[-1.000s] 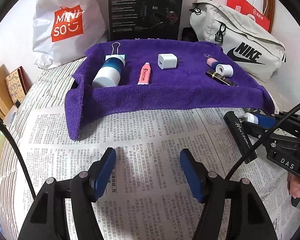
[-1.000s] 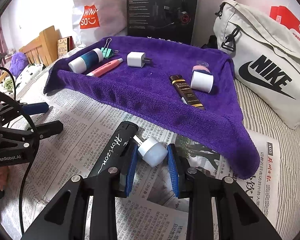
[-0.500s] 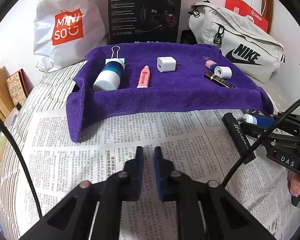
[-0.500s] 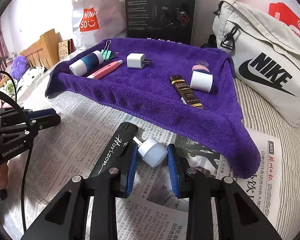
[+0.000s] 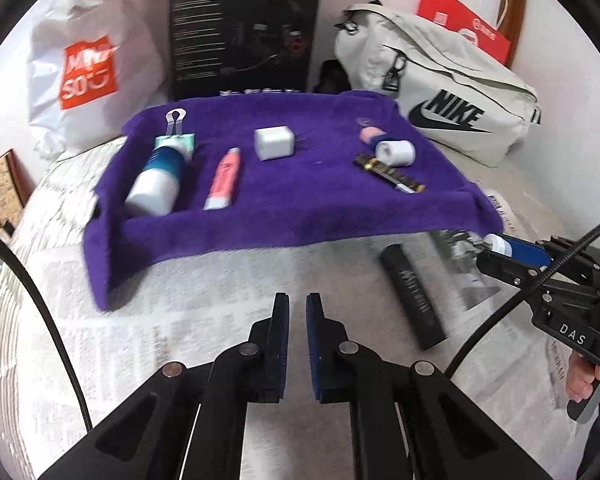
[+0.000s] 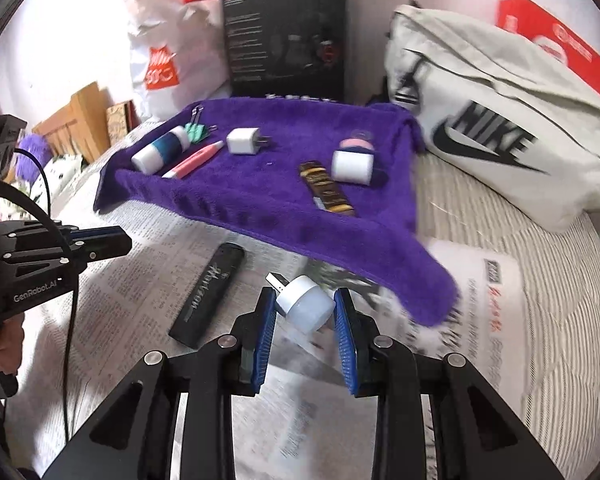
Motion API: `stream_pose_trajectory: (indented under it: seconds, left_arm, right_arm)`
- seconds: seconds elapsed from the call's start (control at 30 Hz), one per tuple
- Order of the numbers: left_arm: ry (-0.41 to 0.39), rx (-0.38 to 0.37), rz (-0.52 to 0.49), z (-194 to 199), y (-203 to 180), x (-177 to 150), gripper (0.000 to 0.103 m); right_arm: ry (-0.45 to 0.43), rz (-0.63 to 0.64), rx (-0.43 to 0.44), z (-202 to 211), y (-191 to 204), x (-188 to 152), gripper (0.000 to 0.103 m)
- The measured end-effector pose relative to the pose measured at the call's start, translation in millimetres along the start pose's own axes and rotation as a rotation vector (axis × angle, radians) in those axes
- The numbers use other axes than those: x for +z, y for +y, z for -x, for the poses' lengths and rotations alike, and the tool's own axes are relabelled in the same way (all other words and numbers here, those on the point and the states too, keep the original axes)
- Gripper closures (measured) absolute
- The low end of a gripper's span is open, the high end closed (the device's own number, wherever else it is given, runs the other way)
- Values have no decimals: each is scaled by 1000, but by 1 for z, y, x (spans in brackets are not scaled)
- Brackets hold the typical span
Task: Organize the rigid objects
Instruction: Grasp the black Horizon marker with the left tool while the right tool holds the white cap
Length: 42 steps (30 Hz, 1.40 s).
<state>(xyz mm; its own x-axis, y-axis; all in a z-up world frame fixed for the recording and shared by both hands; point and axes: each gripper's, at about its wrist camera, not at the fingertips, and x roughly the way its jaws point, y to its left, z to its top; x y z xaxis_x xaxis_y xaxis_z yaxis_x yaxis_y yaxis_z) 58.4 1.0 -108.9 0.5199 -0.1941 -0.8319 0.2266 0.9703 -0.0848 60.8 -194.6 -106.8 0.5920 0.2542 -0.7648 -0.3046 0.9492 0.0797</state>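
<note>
A purple towel (image 6: pixel 260 204) lies on newspaper and carries a white and blue bottle (image 6: pixel 160 150), a pink tube (image 6: pixel 192 162), a white charger (image 6: pixel 242 141), a white roll (image 6: pixel 352 166) and a dark gold-labelled bar (image 6: pixel 328 194). My right gripper (image 6: pixel 305 300) is shut on a small white round USB light (image 6: pixel 308 312), held just above the newspaper before the towel's near edge. A black bar (image 6: pixel 208 292) lies on the paper to its left. In the left wrist view my left gripper (image 5: pixel 297 304) is shut with nothing in it, over the newspaper short of the towel (image 5: pixel 300 204).
Against the back wall stand a white shopping bag (image 5: pixel 84 76), a black box (image 5: pixel 240 28) and a pale sports bag (image 5: pixel 440 92). A wooden bed frame (image 6: pixel 72 120) is at far left. Striped bedding (image 6: pixel 560 280) shows past the newspaper on the right.
My left gripper's jaws went from wide apart to shut on nothing. My right gripper rose with the white light, off the paper and away from the black bar.
</note>
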Motion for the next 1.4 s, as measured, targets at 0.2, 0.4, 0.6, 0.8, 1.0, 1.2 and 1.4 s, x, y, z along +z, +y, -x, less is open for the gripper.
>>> stream_pose_trajectory:
  seconds: [0.2,0.4,0.6,0.8,1.0,1.2,1.4]
  left_arm:
    - [27,-61,6,-9,-22,11,87]
    - [63,-99,14,-22,-43,18,87]
    - [98,-97,-3,-34,-60,19,71]
    - [97,-76,-14,-37,-67,15,52]
    - [77,-3,-126,-38,-76,10,66]
    - [83,-29,-115,-33,-56,6,80]
    - [90,-29,-130,-33,-51,3,75]
  right_arm:
    - [-3,-42,-50,25,-32,-11,74]
    - [-8,-76,-82,42,-58,-21,74]
    - [-14,-92,-76,46,-66,-27,74]
    - [-14,-99,-75,47,-69,-31,73]
    - [-4,-107,-76,46,-71,-35,74]
    - [2,-103,-75,46,-69,-35,74]
    - [3,-90,-71,45,-65,-32,74]
